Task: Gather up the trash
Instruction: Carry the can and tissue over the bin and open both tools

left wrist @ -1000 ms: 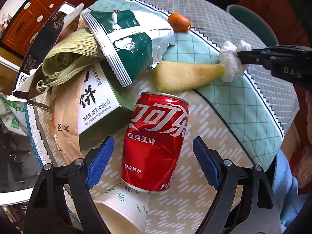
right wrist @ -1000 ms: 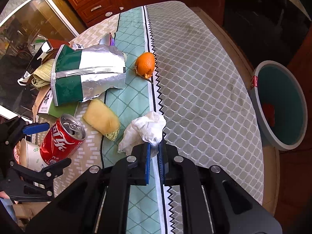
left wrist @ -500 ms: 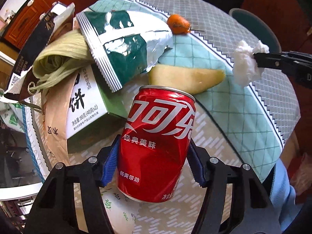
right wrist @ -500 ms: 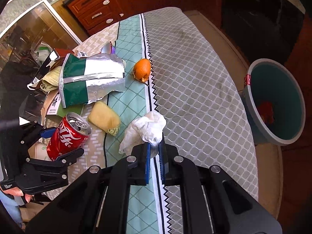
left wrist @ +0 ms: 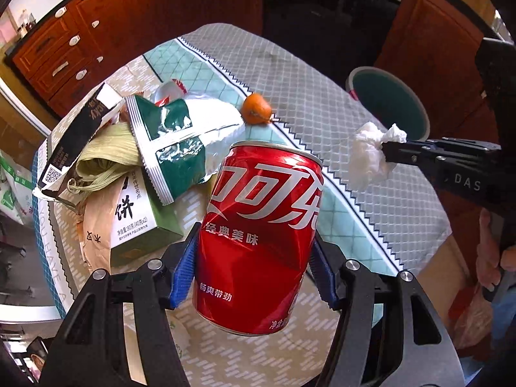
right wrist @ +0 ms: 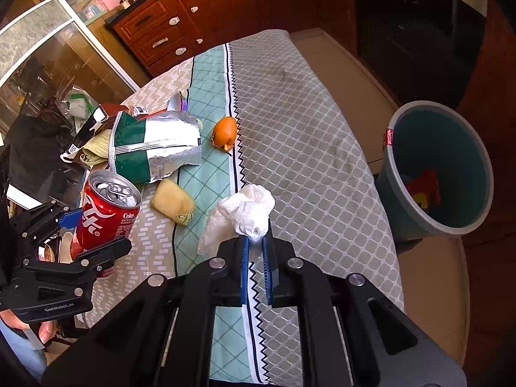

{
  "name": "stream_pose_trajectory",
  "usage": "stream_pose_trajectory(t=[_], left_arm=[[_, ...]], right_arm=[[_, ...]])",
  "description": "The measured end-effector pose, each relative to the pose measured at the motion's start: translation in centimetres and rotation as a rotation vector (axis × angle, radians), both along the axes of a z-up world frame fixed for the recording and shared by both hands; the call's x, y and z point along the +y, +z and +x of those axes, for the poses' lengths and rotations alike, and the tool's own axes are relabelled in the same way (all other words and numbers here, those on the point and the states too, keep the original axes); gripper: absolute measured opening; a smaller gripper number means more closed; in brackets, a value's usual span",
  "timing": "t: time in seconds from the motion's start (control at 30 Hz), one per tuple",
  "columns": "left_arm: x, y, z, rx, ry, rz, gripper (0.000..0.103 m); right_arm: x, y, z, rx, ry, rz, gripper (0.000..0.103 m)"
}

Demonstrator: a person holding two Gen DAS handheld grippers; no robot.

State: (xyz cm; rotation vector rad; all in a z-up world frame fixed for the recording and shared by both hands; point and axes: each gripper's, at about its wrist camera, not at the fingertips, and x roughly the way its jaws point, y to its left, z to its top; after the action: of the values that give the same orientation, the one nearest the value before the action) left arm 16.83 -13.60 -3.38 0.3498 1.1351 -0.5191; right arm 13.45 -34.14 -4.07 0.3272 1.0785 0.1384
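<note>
Both grippers are black plastic with silver screws and blue ribbed pads (left wrist: 183, 266); white "DAS" lettering marks the right gripper (left wrist: 391, 151).

can (left wrist: 258, 235): red, white lettering | tissue (left wrist: 371, 158): white | bin (right wrist: 451, 167): teal | tablecloth (right wrist: 306, 148): grey lattice

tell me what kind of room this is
Probably a home dining room or kitchen: a round table under a patterned tablecloth, wooden drawer cabinets, and a trash bin beside the table.
</note>
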Motion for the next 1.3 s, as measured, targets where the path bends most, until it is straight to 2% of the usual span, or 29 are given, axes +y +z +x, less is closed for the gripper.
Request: stream_pose_trajectory(t=[0.1, 0.27, 0.57, 0.73, 0.9, 1.13, 1.23, 1.3], left_arm=[[-1.8, 1.4, -0.7, -0.023, -0.023, -0.034, 0.063], [-6.1, 1.9, -0.1, -0.023, -0.082, -0.072, 0.063], [-18.9, 2.5, 1.7, -0.025, -0.252, -0.117, 0.063], [-25.8, 0.9, 3.1, 0.012, -0.322, -0.131, 0.063], [-31.0, -1.4, 4.9, 0.078, -0.343, -0.163, 0.064], [-35.2, -5.4, 6.6, 0.143, -0.336, -0.126, 0.064], [-36.3, -6.3, 7.0, 0.141, -0.330, -0.107, 0.066], [-36.9, -6.5, 6.7, 0.129, -0.334, -0.097, 0.071]], right_arm=[[-1.6, 0.6, -0.3, -0.022, -0.028, 0.010, 0.007], [-5.9, 1.8, -0.8, -0.055, -0.109, 0.013, 0.007], [-16.9, 3.3, -2.4, -0.088, -0.326, -0.014, 0.007], [-21.6, 2.2, -2.7, -0.055, -0.418, -0.027, 0.007], [-24.5, 0.5, -2.1, -0.006, -0.468, -0.041, 0.007], [-27.2, -2.3, -0.1, 0.062, -0.506, -0.040, 0.008], [-27.5, -3.3, 0.8, 0.082, -0.501, -0.042, 0.008], [-27.6, -3.9, 1.4, 0.096, -0.500, -0.043, 0.008]])
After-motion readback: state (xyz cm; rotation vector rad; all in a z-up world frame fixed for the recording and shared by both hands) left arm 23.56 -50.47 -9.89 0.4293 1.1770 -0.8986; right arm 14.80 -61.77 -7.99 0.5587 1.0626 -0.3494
